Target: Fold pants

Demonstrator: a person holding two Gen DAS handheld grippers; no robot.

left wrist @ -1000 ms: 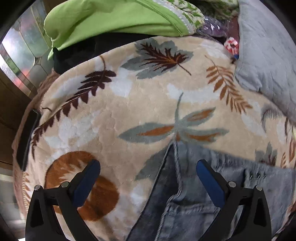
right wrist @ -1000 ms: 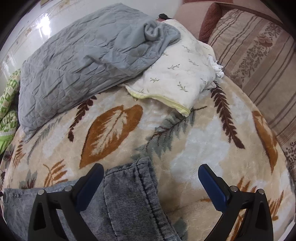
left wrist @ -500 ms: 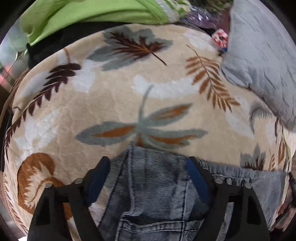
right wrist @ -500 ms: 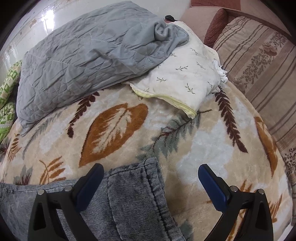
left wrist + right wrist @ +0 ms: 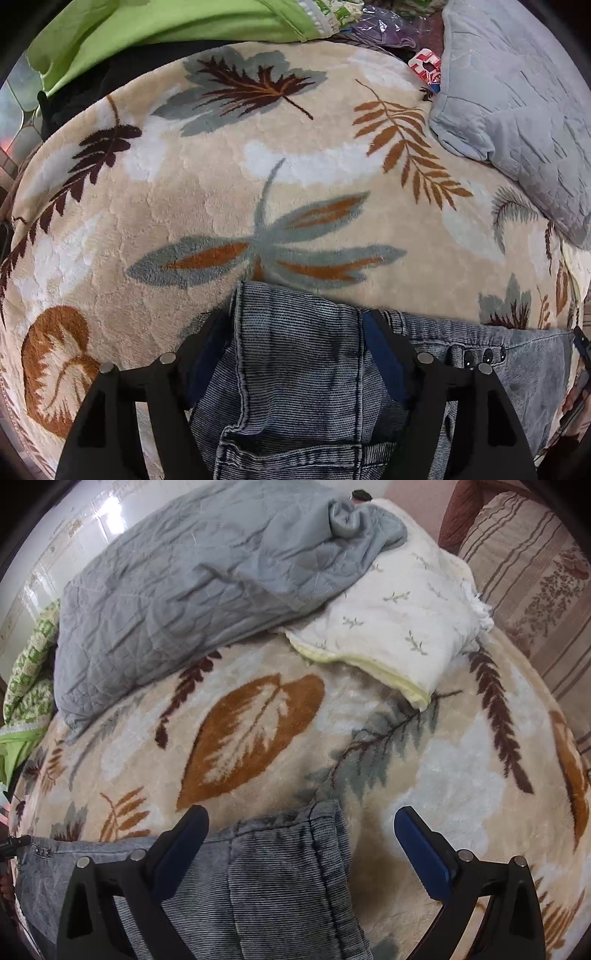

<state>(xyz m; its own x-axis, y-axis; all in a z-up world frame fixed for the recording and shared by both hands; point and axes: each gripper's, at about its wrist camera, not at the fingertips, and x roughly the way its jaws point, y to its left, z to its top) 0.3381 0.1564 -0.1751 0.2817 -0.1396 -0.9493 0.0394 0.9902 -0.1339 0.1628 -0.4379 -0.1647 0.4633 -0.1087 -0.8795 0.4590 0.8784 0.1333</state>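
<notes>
Pants point(image 5: 295, 369), grey-blue corduroy-look denim, lie flat on leaf-print blanket point(image 5: 221, 192), filling the lower centre of the left wrist view and running off toward the lower right, where a row of small dark buttons point(image 5: 484, 356) shows. Left gripper point(image 5: 291, 354) straddles a folded band of the pants near its top edge; jaws are closing with the fabric between them, both blue pads right at the cloth's sides, firm pinch not clear. Grey quilted cover point(image 5: 517, 110) sits upper right of that frame, green cloth point(image 5: 166, 26) along the top edge.

Right wrist view: pants point(image 5: 277, 878) occupy lower left and centre, hemmed leg end reaching up to mid-frame bottom. Right gripper point(image 5: 299, 849) stands wide open; its left finger sits over the denim, its right finger over bare blanket point(image 5: 424, 775), nothing pinched. Grey quilted cover point(image 5: 203, 583) upper left, overlapping a white pillow point(image 5: 399, 627) with small sprig print at upper centre-right. Striped cushion point(image 5: 535, 572) at far right edge.
</notes>
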